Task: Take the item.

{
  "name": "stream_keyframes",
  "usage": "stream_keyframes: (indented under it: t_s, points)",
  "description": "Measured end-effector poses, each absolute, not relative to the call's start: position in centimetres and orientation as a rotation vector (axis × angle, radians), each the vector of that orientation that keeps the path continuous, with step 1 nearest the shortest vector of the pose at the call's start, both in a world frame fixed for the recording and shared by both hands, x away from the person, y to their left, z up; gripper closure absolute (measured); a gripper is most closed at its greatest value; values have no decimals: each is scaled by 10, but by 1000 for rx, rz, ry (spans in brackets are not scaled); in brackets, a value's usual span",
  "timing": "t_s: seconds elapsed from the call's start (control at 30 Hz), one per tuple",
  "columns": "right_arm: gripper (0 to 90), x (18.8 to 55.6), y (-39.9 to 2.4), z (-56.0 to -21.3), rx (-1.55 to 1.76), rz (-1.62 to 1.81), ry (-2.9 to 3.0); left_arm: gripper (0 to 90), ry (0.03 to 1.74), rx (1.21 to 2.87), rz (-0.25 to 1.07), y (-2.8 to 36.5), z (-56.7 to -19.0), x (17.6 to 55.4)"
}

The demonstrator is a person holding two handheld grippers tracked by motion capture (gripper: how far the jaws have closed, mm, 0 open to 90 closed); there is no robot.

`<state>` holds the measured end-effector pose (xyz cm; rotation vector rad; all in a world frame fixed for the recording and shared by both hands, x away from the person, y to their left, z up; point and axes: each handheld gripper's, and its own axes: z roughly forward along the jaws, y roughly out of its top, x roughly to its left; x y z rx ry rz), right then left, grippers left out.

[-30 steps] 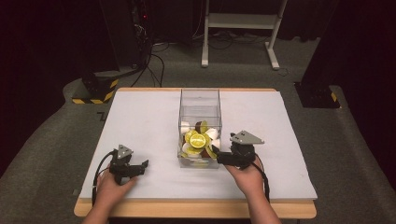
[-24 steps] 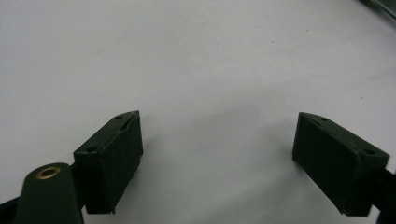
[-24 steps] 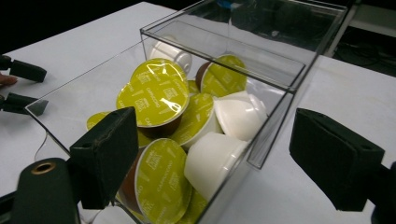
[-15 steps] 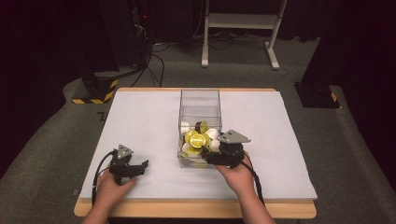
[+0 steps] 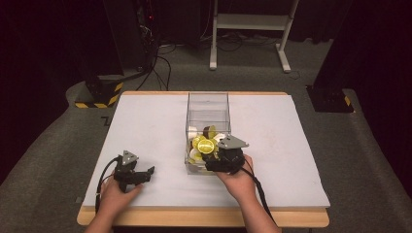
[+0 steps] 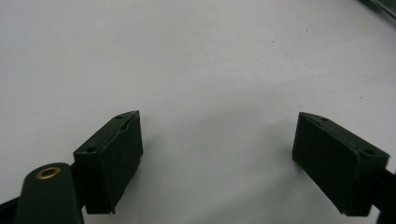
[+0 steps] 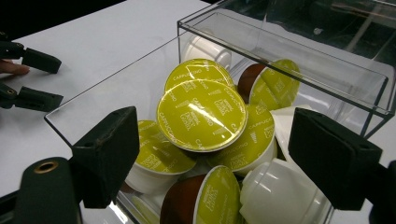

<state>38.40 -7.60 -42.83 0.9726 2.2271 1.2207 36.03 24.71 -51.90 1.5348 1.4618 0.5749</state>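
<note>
A: Where is the clear box (image 5: 207, 127), and what does it hold?

B: It stands at the middle of the white surface (image 5: 145, 126), open at the top, long axis running away from the person. Coffee capsules (image 7: 201, 114) with yellow-green foil lids are heaped at its near end; the far half is bare.

A: And the right claw (image 5: 214, 164)?

B: It sits at the box's near right corner, above the near rim. In the right gripper view its jaws stand wide, having just closed a little, with nothing pressed between the pads; the topmost capsule lies between them but farther off, and the near wall's top edge passes just behind the left jaw.

A: The left claw (image 5: 148, 172)?

B: Well apart, near the front left of the surface, resting in the left hand (image 5: 114, 191). Its jaws are spread wide over plain white sheet in the left gripper view.

A: Open room?

B: Broad bare margins lie left, right and beyond the box; the wooden front edge (image 5: 204, 217) runs just before both hands
</note>
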Motion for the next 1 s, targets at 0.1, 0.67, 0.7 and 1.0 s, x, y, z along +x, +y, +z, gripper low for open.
stream_keyframes:
  t_s: [0.1, 0.67, 0.7, 1.0]
  points:
    - [180, 385, -73, -429, 976, 1212, 2233, 163, 1462, 1536, 575, 247, -519, 360]
    - [215, 390, -56, -430, 938, 1140, 2259, 163, 1462, 1535, 575, 247, -519, 360]
    - [220, 391, -55, -429, 938, 1142, 2258, 163, 1462, 1534, 575, 247, -519, 360]
    - [264, 397, -50, -430, 964, 1096, 2296, 163, 1461, 1537, 575, 247, -519, 360]
